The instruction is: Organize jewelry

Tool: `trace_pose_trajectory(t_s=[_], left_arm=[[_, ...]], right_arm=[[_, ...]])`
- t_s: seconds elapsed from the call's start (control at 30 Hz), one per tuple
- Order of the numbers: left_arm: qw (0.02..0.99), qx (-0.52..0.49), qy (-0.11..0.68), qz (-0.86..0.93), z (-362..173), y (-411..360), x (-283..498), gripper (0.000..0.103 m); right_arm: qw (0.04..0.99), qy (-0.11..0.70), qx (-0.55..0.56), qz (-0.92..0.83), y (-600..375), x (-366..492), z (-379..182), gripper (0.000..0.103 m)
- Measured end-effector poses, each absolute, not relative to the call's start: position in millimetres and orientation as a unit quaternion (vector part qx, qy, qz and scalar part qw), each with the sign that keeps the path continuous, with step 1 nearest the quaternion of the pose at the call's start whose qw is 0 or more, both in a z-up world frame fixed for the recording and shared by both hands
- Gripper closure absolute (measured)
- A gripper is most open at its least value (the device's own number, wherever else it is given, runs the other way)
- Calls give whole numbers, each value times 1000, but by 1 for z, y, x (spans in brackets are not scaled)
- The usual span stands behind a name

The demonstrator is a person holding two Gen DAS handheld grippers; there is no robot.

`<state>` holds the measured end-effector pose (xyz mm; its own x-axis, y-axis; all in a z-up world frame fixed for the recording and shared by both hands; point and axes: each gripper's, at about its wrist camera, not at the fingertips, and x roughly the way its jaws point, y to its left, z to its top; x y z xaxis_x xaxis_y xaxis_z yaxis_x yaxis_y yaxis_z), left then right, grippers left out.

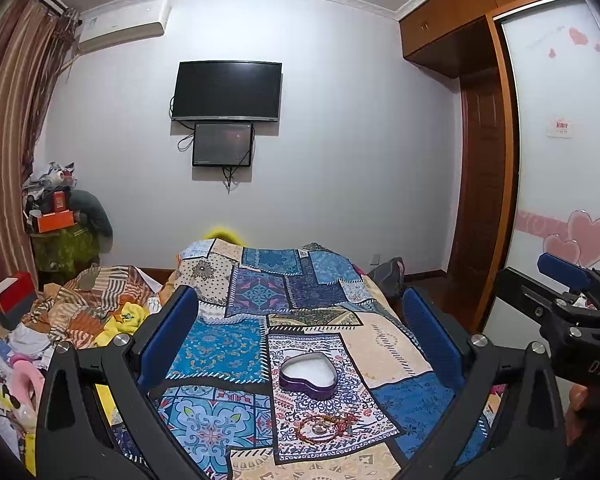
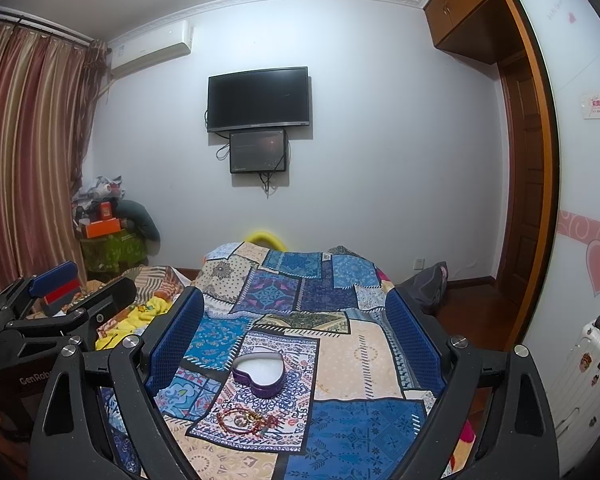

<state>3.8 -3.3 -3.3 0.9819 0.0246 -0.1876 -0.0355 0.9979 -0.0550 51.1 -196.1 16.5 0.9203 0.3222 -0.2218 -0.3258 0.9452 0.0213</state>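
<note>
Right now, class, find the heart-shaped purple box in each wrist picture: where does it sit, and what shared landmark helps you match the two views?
Left wrist: heart-shaped purple box lies right of centre, low, on the patchwork quilt, just beyond the beaded jewelry.
Right wrist: box lies left of centre, low, again just beyond the jewelry.
Shared landmark: the wall television.

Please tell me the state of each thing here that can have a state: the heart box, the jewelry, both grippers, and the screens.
Heart-shaped box: open, no lid, nothing inside.
Jewelry: heaped on the blanket, outside the box.
Left hand-held gripper: open, holding nothing.
Right hand-held gripper: open, holding nothing.
Television: dark.
Small screen: dim.
</note>
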Motion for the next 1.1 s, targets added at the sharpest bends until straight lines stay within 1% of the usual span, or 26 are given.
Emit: trace_pose_trajectory(t_s=[1.1], left_arm=[[994,-37,100,16,-7,1,6,0]], right_arm=[[979,118,-7,167,-193,54,13,12]])
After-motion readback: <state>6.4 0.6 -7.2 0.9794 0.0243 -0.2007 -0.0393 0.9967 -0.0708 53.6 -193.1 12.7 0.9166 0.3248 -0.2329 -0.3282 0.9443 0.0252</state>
